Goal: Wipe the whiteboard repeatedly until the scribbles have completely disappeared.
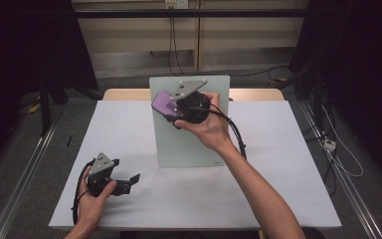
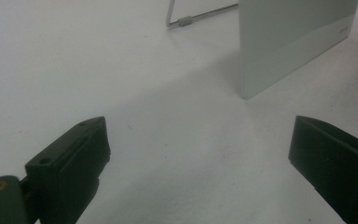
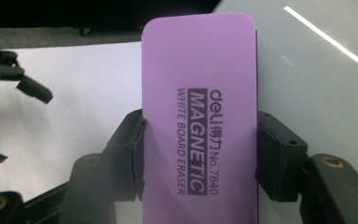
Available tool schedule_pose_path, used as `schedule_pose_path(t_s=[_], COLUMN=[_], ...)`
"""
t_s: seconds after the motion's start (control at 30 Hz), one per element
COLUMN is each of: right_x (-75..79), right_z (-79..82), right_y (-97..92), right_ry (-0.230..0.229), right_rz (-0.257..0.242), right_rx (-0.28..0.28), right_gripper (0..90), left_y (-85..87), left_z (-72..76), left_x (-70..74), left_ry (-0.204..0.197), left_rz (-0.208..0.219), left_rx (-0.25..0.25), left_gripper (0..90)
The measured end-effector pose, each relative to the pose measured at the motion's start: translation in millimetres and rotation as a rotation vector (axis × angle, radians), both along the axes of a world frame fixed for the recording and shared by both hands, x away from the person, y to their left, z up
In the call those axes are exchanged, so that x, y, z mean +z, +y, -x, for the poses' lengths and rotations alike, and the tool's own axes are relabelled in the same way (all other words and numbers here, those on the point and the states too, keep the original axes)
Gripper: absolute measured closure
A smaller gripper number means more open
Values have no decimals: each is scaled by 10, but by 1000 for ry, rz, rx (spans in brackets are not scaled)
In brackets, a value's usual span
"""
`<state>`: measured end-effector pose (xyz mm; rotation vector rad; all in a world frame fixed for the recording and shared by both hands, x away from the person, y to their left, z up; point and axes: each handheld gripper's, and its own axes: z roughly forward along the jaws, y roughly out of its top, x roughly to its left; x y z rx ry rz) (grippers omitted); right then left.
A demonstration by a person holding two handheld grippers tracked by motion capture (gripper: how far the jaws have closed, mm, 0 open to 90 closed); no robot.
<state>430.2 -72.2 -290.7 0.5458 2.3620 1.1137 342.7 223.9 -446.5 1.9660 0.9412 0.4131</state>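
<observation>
my right claw (image 3: 200,154) is clamped on the purple eraser (image 3: 198,102), long axis running out past the tips, right at the whiteboard (image 1: 189,139) top; left claw (image 2: 196,158) gapes empty, resting on the worktop (image 1: 129,124).

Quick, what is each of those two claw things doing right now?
Left gripper: jaws open, holding nothing.
Right gripper: jaws closed on the purple whiteboard eraser.
</observation>
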Motion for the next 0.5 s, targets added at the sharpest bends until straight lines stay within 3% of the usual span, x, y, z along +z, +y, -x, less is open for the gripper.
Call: schedule_pose_path(t_s=[0.23, 0.5], right_x=[-310, -235], right_z=[87, 43], right_y=[253, 292], right_ry=[68, 56], right_rz=[68, 33], right_rx=[71, 68], right_gripper=[419, 419], left_y=[-1, 5], left_z=[2, -3], left_x=[1, -1], left_ry=[-2, 0], left_rz=[1, 0], left_rx=[0, 1], left_gripper=[50, 50])
